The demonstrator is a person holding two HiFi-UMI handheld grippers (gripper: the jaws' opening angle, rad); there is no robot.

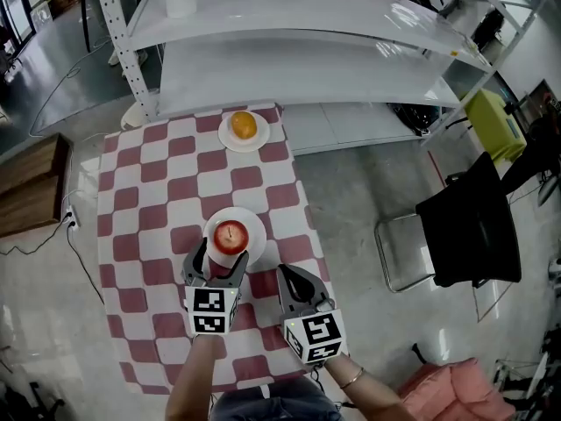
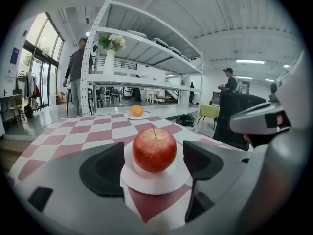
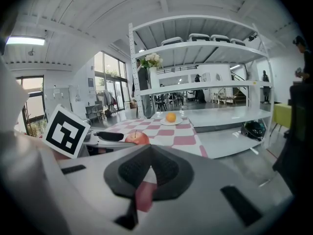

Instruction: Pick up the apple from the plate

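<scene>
A red apple (image 1: 231, 234) rests on a white plate (image 1: 255, 231) in the middle of the red-and-white checked table (image 1: 140, 235). My left gripper (image 1: 219, 258) is just on the near side of the plate, open wide. In the left gripper view the apple (image 2: 154, 150) sits on its plate (image 2: 156, 181) straight ahead between the two dark pads (image 2: 102, 168), which do not touch it. My right gripper (image 1: 296, 284) hovers to the right of the plate, shut with nothing in it. In the right gripper view its jaws (image 3: 149, 173) meet, and the apple (image 3: 138, 138) shows to the left.
An orange (image 1: 244, 124) lies on a second white plate (image 1: 230, 138) at the table's far end. Beyond stands a white shelf unit (image 1: 307, 51). A black chair (image 1: 465, 226) is off to the right. Two people (image 2: 76, 72) stand in the background.
</scene>
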